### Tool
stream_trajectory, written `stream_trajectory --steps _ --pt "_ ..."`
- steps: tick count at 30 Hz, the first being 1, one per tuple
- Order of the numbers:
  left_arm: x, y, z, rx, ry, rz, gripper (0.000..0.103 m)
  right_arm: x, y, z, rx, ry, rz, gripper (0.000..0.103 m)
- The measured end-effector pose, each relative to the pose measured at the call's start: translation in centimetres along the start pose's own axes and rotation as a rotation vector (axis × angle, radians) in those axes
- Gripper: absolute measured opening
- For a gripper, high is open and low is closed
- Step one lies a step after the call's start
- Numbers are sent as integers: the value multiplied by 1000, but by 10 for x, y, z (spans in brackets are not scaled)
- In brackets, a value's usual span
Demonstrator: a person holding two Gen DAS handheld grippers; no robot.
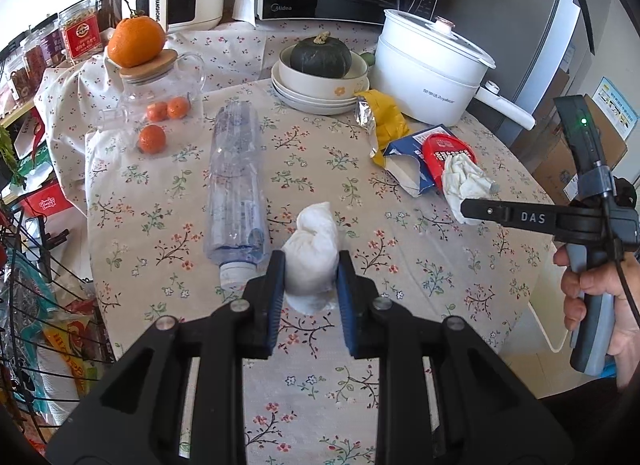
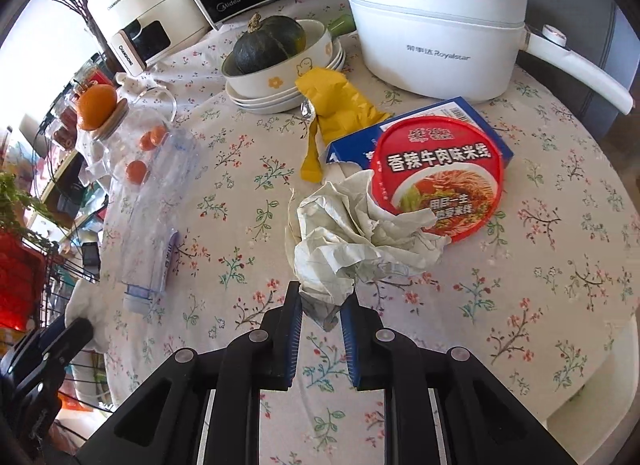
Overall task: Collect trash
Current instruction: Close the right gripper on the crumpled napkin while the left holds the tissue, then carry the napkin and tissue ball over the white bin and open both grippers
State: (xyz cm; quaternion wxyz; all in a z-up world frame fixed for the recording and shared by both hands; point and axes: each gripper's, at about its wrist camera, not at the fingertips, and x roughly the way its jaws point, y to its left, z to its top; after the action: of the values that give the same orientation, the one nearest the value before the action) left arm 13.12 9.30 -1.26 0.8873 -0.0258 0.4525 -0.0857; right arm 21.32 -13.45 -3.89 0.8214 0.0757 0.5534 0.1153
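On the floral table (image 1: pixel 400 233), everything can be placed from the clear bottle (image 1: pixel 236 185) lying on its side with its capless neck toward the camera. Just right of the bottle's neck, the left gripper (image 1: pixel 311 265) pinches a white tissue wad (image 1: pixel 314 253), its blue pads (image 1: pixel 277 297) pressed against the wad's sides. Well right of the bottle, the right gripper (image 2: pixel 322 299) has its fingers closed on the lower tip of a crumpled paper (image 2: pixel 352 241), which rests against a red noodle-cup lid (image 2: pixel 438 175). That lid lies on a torn blue box (image 2: pixel 472 121). A yellow wrapper (image 2: pixel 340 109) sits just behind the box, right of the bottle's far end. Beyond the bottle's base stands a stack of bowls (image 1: pixel 320 89) holding a dark squash (image 1: pixel 320 57). Left of the bottle are small oranges (image 1: pixel 152 139) and a glass jar (image 1: pixel 160 93).
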Motion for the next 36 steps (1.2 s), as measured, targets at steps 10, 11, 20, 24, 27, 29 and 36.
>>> stream_trajectory --steps 10,11,20,24,27,29,36 --pt "2 -29 -5 35 8 -43 27 -56 -58 -29 8 -20 -25 19" --pt "2 -34 -6 40 8 -48 27 -60 -64 -33 9 -22 -31 19" --pt "3 -90 -14 118 7 -100 27 -87 -138 -70 74 -13 -86 19" --pt "6 -121 -18 162 11 -134 27 -93 -175 -88 115 0 -111 19" --pt "9 -146 -23 205 22 -160 27 -95 -202 -101 148 18 -130 19" --pt "12 -163 -27 230 31 -180 27 -94 -222 -112 174 34 -142 19" --pt "22 -221 -46 353 62 -219 27 -89 -280 -146 250 96 -183 20"
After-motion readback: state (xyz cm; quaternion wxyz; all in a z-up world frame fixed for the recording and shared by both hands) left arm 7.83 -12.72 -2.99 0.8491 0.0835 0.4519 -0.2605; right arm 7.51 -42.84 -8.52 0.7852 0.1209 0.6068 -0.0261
